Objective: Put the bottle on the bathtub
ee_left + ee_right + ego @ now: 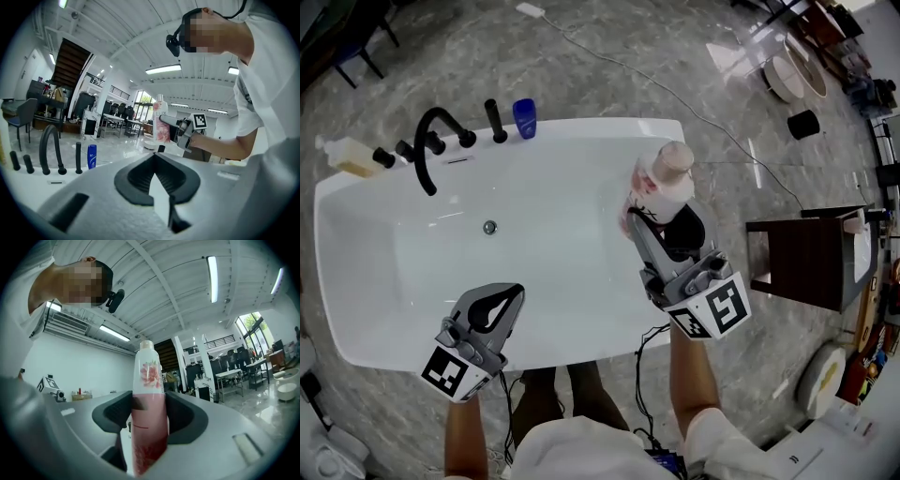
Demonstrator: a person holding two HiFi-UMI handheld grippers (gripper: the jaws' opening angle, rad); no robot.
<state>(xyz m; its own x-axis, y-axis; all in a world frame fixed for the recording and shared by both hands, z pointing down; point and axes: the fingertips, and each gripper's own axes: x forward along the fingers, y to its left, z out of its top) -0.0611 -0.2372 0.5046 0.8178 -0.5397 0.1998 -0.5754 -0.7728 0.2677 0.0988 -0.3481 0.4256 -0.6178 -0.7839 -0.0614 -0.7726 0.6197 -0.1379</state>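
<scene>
A white bottle [661, 183] with pink flower print and a pale cap stands upright between the fingers of my right gripper [661, 223], which is shut on it. It hangs above the right end of the white bathtub [581, 127], close to the far right rim. In the right gripper view the bottle [147, 376] fills the gap of the right gripper [150, 420]. My left gripper [502, 298] hovers over the tub's near rim, shut with nothing in it. The left gripper view shows the left gripper [154, 161] with pads meeting and the bottle [161, 124] beyond.
A black faucet [427, 141] with black handles stands on the tub's far left rim. A small blue bottle [524, 118] and a yellowish soap bottle [352, 157] sit there too. A dark wooden side table [802, 258] is right of the tub. A cable runs across the floor.
</scene>
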